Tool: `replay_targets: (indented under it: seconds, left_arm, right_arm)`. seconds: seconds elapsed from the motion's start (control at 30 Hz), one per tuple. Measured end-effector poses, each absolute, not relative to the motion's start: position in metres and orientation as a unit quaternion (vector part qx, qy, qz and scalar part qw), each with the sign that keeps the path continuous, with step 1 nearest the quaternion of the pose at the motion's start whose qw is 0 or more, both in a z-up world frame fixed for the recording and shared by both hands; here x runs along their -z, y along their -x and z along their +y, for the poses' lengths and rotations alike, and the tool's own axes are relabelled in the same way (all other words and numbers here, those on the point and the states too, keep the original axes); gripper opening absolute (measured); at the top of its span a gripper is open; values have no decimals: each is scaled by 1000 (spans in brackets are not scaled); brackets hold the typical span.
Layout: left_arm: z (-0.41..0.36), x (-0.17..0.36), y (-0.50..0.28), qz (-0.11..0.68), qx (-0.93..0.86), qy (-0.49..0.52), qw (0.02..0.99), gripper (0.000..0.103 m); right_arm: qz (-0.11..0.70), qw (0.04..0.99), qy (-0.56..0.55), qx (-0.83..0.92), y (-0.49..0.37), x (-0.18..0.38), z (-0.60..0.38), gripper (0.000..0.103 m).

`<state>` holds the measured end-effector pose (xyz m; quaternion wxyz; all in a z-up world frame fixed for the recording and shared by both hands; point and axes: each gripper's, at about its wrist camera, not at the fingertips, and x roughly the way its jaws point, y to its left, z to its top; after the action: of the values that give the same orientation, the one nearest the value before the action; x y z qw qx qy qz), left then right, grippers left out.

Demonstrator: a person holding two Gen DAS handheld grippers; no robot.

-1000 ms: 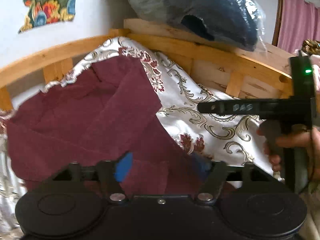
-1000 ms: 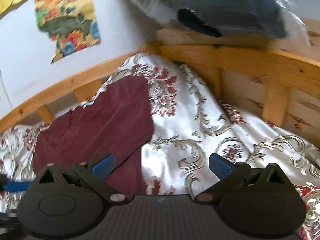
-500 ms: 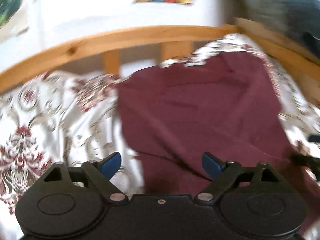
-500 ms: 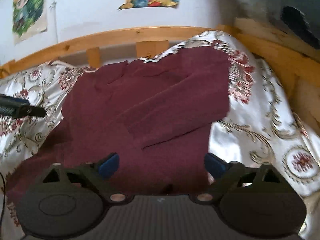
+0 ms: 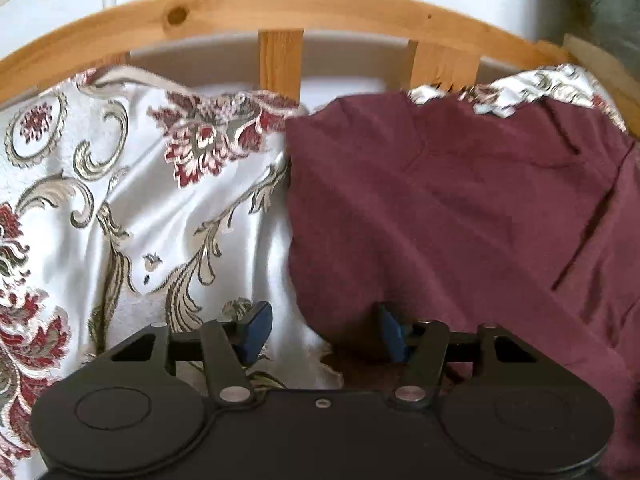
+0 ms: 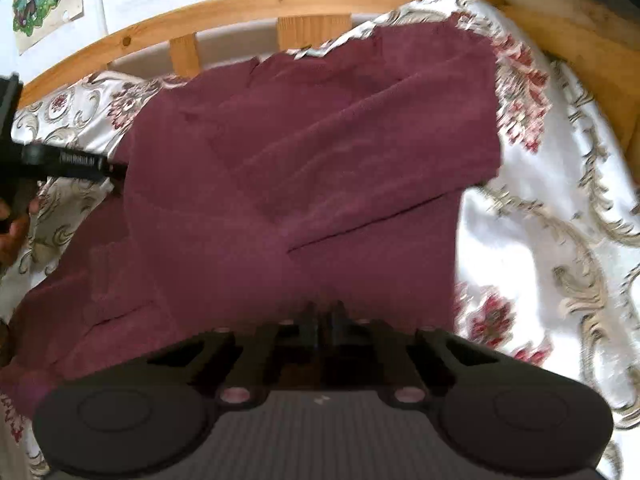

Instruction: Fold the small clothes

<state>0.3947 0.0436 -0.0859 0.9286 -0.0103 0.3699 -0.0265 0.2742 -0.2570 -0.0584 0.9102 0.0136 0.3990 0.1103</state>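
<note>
While the right gripper [image 6: 324,320] is clamped on the maroon garment's [image 6: 304,168] near edge, the left gripper [image 5: 320,332] is closing — its lower-left hem between the pads, on the bedspread [image 5: 132,200].

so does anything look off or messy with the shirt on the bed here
Nothing is damaged or spilled. The maroon shirt lies rumpled on the bedspread, one flap folded slantwise across it, its far edge up against the wooden rail. That suits a fold in progress.
</note>
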Motion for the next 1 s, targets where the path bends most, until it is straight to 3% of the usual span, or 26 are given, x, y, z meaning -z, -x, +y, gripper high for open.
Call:
replay_targets:
  seconds: [0.37, 0.57, 0.63, 0.83, 1.0]
  left_arm:
    - [49, 87, -391, 363, 19, 27, 931, 71]
    - [43, 73, -373, 339, 3, 30, 940, 92]
    - [39, 68, -366, 331, 5, 29, 943, 97]
    - [24, 46, -326, 290, 38, -2, 956, 102]
    - [9, 23, -288, 248, 81, -67, 963, 102]
  right_arm:
    - [402, 911, -12, -92, -276, 58, -263, 9]
    - [384, 919, -18, -89, -270, 50, -267, 22]
    - [379, 921, -16, -89, -268, 47, -268, 41]
    - [363, 927, -15, -89, -254, 37, -273, 74]
    - [342, 934, -7, -105, -233, 22, -274, 92]
